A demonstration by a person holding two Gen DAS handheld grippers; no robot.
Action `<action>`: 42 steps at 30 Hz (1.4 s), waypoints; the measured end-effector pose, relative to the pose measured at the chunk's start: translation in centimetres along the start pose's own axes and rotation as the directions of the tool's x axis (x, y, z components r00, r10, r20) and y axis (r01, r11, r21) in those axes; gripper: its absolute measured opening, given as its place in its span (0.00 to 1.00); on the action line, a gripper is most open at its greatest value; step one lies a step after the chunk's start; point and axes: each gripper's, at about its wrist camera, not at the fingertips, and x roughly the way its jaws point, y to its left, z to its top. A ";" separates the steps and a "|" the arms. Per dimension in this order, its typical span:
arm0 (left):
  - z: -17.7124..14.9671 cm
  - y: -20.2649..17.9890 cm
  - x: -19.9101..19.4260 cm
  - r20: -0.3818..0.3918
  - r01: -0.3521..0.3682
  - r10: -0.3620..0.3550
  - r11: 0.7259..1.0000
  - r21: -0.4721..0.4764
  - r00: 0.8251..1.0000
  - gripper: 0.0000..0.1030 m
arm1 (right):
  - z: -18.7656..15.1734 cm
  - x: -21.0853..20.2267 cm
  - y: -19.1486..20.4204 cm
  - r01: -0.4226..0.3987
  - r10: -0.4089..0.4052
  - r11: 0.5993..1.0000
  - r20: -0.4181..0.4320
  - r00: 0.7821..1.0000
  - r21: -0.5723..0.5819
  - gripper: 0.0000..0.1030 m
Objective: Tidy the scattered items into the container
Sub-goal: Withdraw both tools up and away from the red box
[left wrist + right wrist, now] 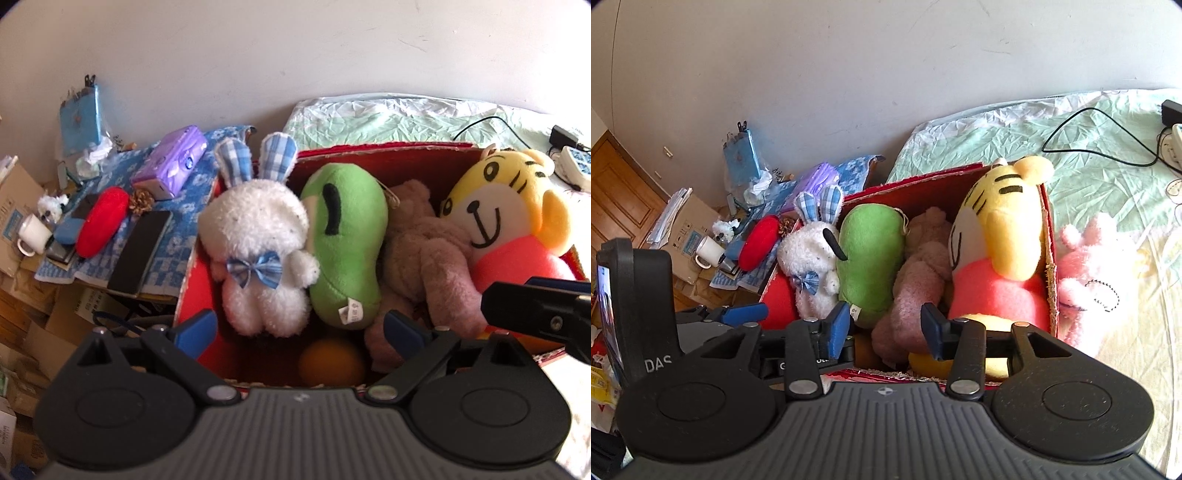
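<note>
A red cardboard box (373, 148) (916, 184) stands on the bed. It holds a white bunny (258, 236) (809, 258), a green plush (347, 236) (868, 254), a brownish-pink teddy (428, 251) (919, 273), a yellow tiger (495, 206) (1004, 229) and an orange ball (330, 362). My left gripper (298, 328) hangs open over the box's near side with nothing between its fingers. My right gripper (885, 328) is open above the teddy, pads clear of it. A pink plush (1097, 280) lies on the bed outside the box's right wall.
Left of the box a low table with a blue cloth (177, 236) carries a purple tissue pack (173, 162), a red cushion (103, 221), a dark phone (140, 251) and a white mug (31, 232). Cardboard boxes are stacked below. A black cable (1100, 140) and power strip lie on the green sheet.
</note>
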 end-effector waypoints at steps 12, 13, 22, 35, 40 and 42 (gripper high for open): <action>0.2 0.1 -0.4 0.052 0.047 -0.049 0.998 0.034 0.997 0.95 | -0.8 -1.1 0.8 0.055 -0.058 0.998 0.086 0.995 0.035 0.54; 0.3 0.2 -0.3 0.048 0.047 -0.049 0.998 0.034 0.998 0.95 | -0.9 -1.1 0.9 0.057 -0.060 0.998 0.089 0.994 0.037 0.54; 0.0 0.6 -0.1 0.035 0.035 -0.036 0.999 0.025 0.999 0.95 | -1.1 -1.1 1.8 0.075 -0.077 0.997 0.099 0.992 0.028 0.54; -0.6 0.0 -1.0 0.017 -0.041 0.042 0.998 -0.038 0.999 0.95 | -1.1 -1.8 1.5 0.036 -0.032 0.998 0.085 0.996 -0.047 0.54; -0.9 -0.8 -1.7 -0.007 -0.071 0.071 0.995 -0.073 0.997 0.95 | -0.8 -2.9 1.1 0.034 -0.026 0.994 0.076 0.997 -0.107 0.54; -1.0 -1.3 -2.0 -0.017 -0.078 0.076 0.993 -0.086 0.997 0.95 | -0.7 -3.5 0.7 0.038 -0.028 0.991 0.076 0.997 -0.125 0.54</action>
